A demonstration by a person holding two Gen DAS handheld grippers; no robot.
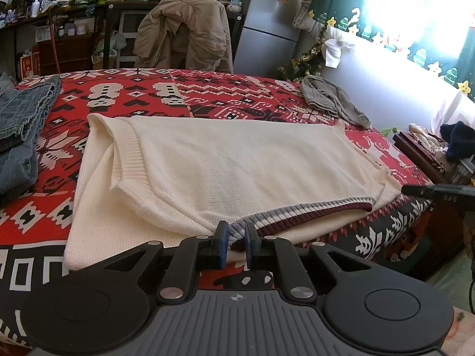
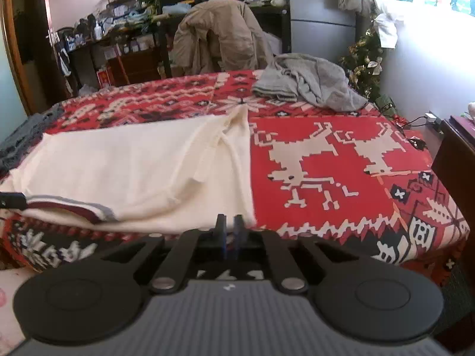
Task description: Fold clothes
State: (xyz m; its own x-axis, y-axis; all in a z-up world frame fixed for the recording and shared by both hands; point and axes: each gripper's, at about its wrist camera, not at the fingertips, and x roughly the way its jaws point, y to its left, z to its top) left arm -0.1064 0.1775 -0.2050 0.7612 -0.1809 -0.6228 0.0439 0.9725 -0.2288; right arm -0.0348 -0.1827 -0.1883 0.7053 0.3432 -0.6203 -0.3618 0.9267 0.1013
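Note:
A cream knit sweater [image 1: 222, 163] lies flat on the bed, partly folded, with a grey, white and maroon striped band [image 1: 311, 207] along its near edge. My left gripper [image 1: 236, 237] is shut on that band at the bed's near edge. In the right wrist view the sweater [image 2: 118, 163] fills the left half and the striped band [image 2: 68, 203] shows at the far left. My right gripper [image 2: 229, 227] sits at the sweater's near right corner with its jaws shut. No cloth shows between the pads. The right gripper [image 1: 439, 191] also pokes in from the right of the left wrist view.
A red, white and black patterned bedspread [image 2: 326, 148] covers the bed. Folded jeans [image 1: 20, 124] lie at the left and a crumpled grey garment [image 2: 308, 83] at the far right. Behind the bed stands a chair with a beige jacket [image 1: 184, 35]. A dark side table [image 2: 457, 154] stands at the right.

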